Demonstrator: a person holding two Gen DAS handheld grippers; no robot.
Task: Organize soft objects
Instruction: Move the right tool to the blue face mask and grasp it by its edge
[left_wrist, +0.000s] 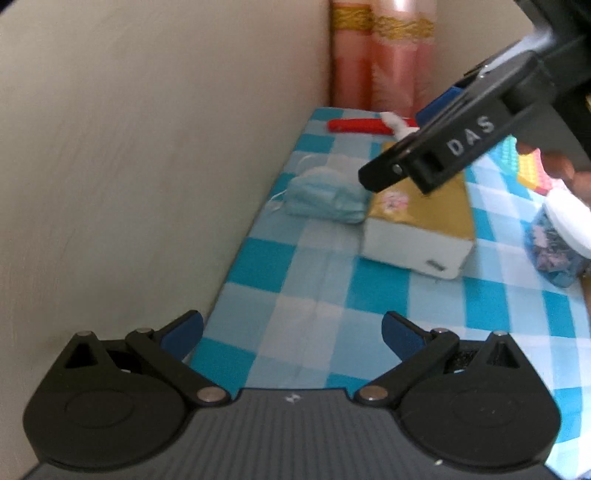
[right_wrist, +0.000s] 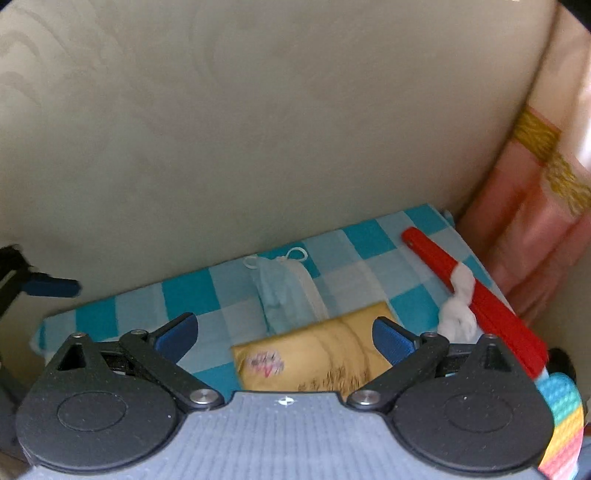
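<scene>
A light blue face mask (left_wrist: 325, 197) lies crumpled on the blue checked tablecloth (left_wrist: 295, 280) by the wall; it also shows in the right wrist view (right_wrist: 284, 291). A gold tissue pack (left_wrist: 417, 225) lies beside it, and shows in the right wrist view (right_wrist: 314, 362). A white cotton wad (right_wrist: 458, 310) rests against a red flat stick (right_wrist: 480, 299). My left gripper (left_wrist: 291, 332) is open and empty above the cloth. My right gripper (right_wrist: 284, 332) is open and empty, hovering over the tissue pack; its body crosses the left wrist view (left_wrist: 461, 144).
A beige wall (left_wrist: 147, 166) borders the table's left side. A pink curtain (left_wrist: 380, 59) hangs at the far end. A rainbow bubble pad (right_wrist: 561, 424) lies at the right. A clear jar with a white lid (left_wrist: 557, 240) stands at the right edge.
</scene>
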